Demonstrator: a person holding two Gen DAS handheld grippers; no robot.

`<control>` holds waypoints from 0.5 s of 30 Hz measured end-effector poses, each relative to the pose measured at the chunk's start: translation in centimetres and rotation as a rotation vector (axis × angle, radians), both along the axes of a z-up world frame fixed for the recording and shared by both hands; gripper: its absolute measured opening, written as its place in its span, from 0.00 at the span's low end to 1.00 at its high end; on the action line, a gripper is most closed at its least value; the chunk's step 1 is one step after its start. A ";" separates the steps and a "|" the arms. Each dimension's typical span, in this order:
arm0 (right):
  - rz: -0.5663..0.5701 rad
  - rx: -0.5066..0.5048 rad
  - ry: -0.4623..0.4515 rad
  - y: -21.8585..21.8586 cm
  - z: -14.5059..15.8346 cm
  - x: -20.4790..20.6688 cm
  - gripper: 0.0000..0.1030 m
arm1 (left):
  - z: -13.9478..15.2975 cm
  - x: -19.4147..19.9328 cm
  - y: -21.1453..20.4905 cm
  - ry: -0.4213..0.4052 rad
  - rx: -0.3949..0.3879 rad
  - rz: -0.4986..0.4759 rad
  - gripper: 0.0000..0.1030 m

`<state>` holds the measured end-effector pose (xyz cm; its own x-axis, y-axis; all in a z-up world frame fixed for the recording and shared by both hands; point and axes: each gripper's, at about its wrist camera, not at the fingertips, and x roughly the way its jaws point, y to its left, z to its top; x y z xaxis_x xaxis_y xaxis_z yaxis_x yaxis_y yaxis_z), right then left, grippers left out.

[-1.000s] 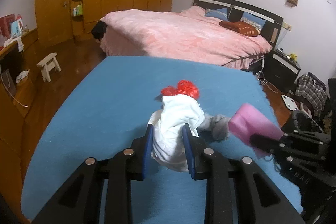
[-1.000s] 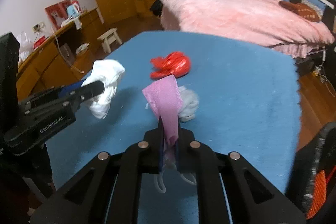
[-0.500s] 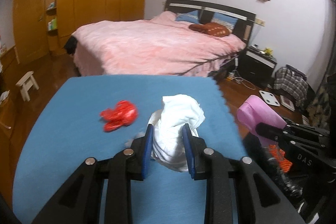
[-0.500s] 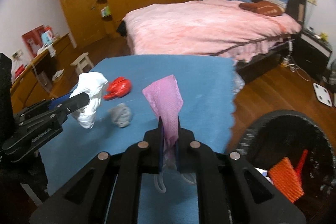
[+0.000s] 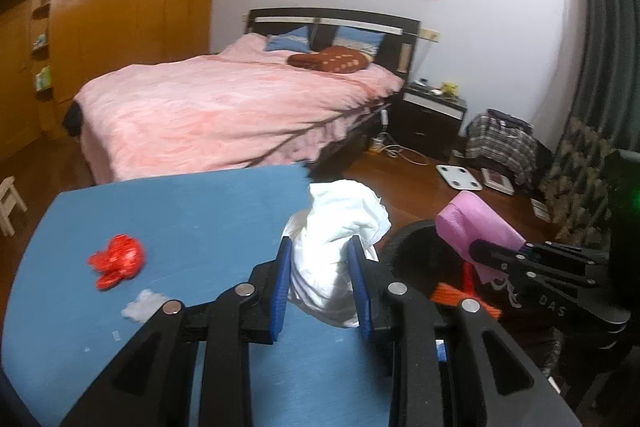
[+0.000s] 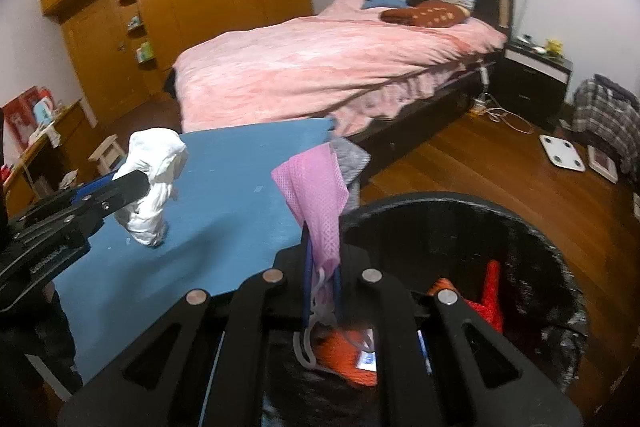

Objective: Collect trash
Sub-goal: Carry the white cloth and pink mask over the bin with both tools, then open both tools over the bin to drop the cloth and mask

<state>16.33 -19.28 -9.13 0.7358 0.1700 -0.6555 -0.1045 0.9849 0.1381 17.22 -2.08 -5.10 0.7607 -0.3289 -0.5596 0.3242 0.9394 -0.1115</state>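
Note:
My left gripper is shut on a crumpled white paper wad, held above the right edge of the blue table; the wad also shows in the right wrist view. My right gripper is shut on a pink face mask and holds it over the black trash bin; the mask also shows in the left wrist view. A red crumpled wrapper and a small white-grey wad lie on the table.
The bin holds orange and red trash. A pink bed stands beyond the table. A nightstand, a white scale and a plaid bag are on the wooden floor at the right.
Both grippers have swung right with their loads, from over the table's middle toward its right edge. The right gripper now holds the mask over the bin. The red wrapper stays on the table.

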 end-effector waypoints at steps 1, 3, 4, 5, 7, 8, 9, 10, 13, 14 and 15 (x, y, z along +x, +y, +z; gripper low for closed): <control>-0.020 -0.002 -0.001 -1.0 -0.1 -0.3 0.08 | 0.0 0.0 -0.8 -0.002 0.000 -0.015 0.27; -0.043 -0.002 -0.001 -2.2 -0.1 -0.6 0.08 | -0.1 0.0 -2.0 -0.003 -0.002 -0.038 0.27; -0.060 -0.005 -0.002 -3.1 -0.2 -0.8 0.08 | -0.3 0.0 -2.9 -0.002 -0.004 -0.053 0.27; -0.069 -0.007 -0.001 -3.6 -0.3 -0.8 0.08 | -0.4 0.1 -3.4 0.001 -0.004 -0.061 0.27; -0.088 -0.012 0.003 -4.7 -0.6 -1.0 0.08 | -0.9 0.2 -4.5 0.008 -0.005 -0.077 0.27; -0.099 -0.014 0.004 -5.3 -0.8 -1.1 0.08 | -1.2 0.4 -5.2 0.013 -0.005 -0.086 0.27; -0.108 -0.017 0.006 -5.8 -1.0 -1.2 0.08 | -1.5 0.4 -5.6 0.018 -0.006 -0.094 0.27; -0.118 -0.020 0.010 -6.4 -1.2 -1.2 0.08 | -1.8 0.5 -6.2 0.024 -0.004 -0.103 0.27; -0.149 -0.024 0.025 -7.8 -2.0 -1.3 0.08 | -2.7 0.7 -7.9 0.045 -0.005 -0.132 0.27; -0.160 -0.025 0.031 -8.4 -2.4 -1.3 0.08 | -3.2 1.0 -8.6 0.051 0.000 -0.143 0.27; -0.168 -0.026 0.035 -8.8 -2.6 -1.3 0.08 | -3.4 1.0 -8.9 0.055 0.002 -0.149 0.27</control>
